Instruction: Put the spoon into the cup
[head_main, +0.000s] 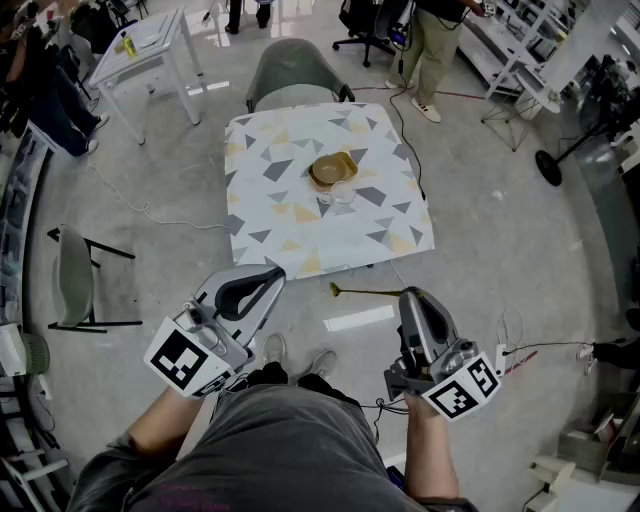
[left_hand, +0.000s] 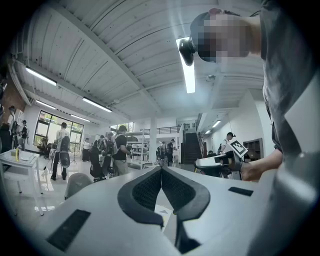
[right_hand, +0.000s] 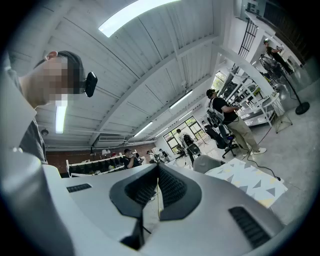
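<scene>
The slim gold-coloured metal spoon (head_main: 362, 292) juts sideways from our right gripper (head_main: 408, 297), whose 2 jaws pinch one end of it, well short of the table. Our left gripper (head_main: 272, 274) is pressed together on nothing. The small clear glass cup (head_main: 343, 192) stands on the triangle-patterned tablecloth (head_main: 300, 240) just beside a brown bowl (head_main: 332, 169).

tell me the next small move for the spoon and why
Probably carry the right tool forward toward the table. It is shut on the gold spoon, which sticks out sideways over the floor, well short of the clear cup standing beside the tan bowl on the table.
</scene>
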